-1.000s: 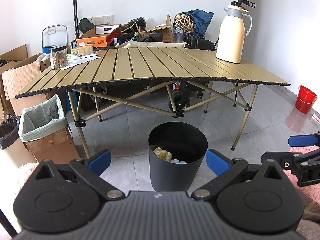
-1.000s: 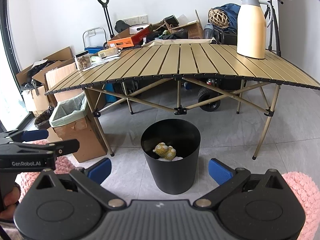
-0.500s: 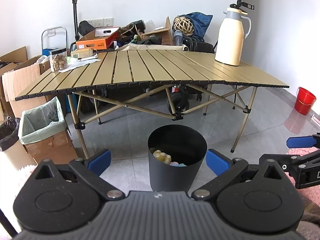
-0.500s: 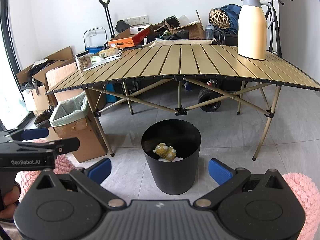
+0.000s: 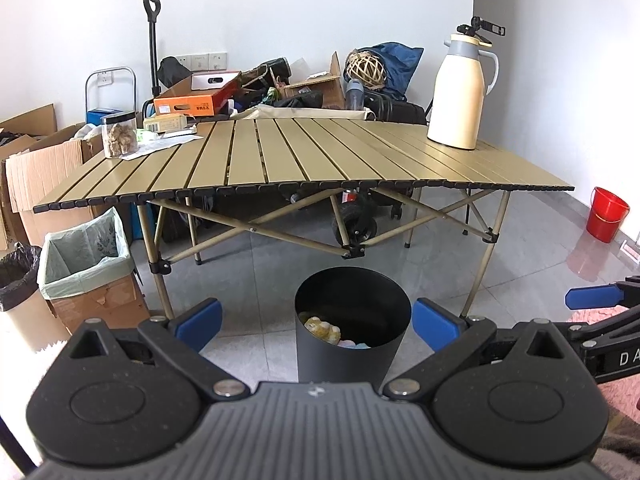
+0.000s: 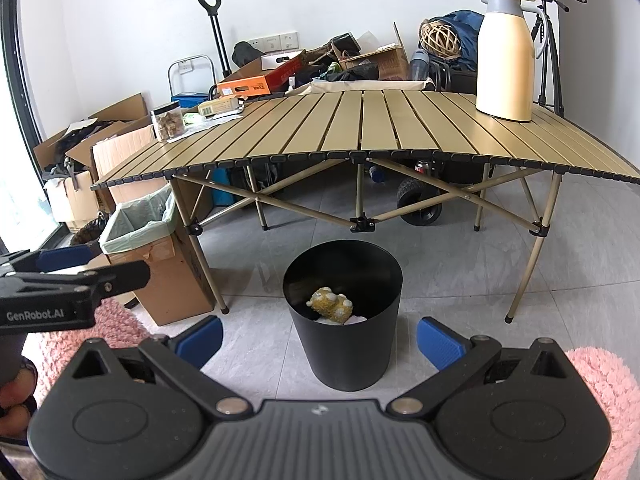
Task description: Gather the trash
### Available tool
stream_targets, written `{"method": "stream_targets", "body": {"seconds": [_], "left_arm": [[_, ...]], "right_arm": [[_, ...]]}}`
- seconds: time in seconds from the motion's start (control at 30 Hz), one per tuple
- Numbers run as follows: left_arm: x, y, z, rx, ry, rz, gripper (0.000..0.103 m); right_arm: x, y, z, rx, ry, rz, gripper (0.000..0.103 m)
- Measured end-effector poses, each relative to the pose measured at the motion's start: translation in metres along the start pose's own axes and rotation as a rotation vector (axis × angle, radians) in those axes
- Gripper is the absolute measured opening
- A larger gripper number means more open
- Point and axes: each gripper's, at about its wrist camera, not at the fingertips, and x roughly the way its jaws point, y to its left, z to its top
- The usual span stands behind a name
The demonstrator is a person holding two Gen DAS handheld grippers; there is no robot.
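A black round bin [image 5: 352, 340] [image 6: 344, 320] stands on the grey floor in front of the folding table. Inside it lies a yellowish crumpled lump [image 6: 331, 305] [image 5: 322, 328] with some pale scraps beside it. My left gripper [image 5: 316, 322] is open, its blue pads wide apart on either side of the bin, nothing between them. My right gripper [image 6: 318, 338] is open too, empty, framing the same bin from a little farther right. Each gripper shows at the edge of the other's view.
The slatted tan table [image 5: 320, 156] carries a cream thermos jug [image 5: 460, 92], a clear jar of snacks [image 5: 118, 136] and papers. A lined cardboard box [image 5: 92, 264] and a black-bagged bin [image 5: 16, 280] stand left. A red bucket [image 5: 608, 220] is right; pink rugs [image 6: 600, 384] lie near me.
Both grippers have risen slightly and drawn back a touch; the table top shows more from above. Both stay open and empty.
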Motion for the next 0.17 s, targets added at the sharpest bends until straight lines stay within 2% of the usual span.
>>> {"method": "stream_targets", "body": {"seconds": [0.17], "left_arm": [[0.0008, -0.0004, -0.0018, -0.005, 0.002, 0.004, 0.103]], "right_arm": [[0.0004, 0.0001, -0.0001, 0.002, 0.004, 0.003, 0.103]]}}
